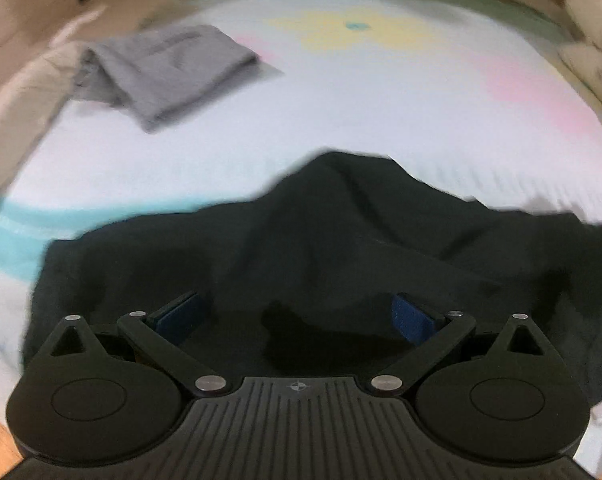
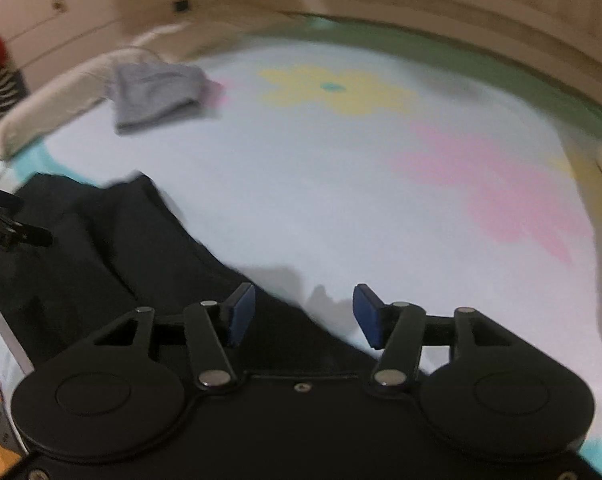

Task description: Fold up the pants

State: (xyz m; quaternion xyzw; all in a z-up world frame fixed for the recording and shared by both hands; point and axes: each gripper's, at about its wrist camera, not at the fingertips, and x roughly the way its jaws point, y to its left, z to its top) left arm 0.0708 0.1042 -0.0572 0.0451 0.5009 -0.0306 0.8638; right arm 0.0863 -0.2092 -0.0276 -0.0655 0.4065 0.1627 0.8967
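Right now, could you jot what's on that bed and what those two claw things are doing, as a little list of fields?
surface: bedsheet, pale with yellow and pink flowers
black pants: near edge, rumpled, bunched into a peak, not yet folded
grey pants: far left corner, already folded
left gripper: open, over the black pants, holding nothing
right gripper: open, at the black pants' right edge, holding nothing
image quality: both views blurred

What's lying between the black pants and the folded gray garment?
Nothing: in the left wrist view only bare pale bedsheet separates black pants from gray garment.
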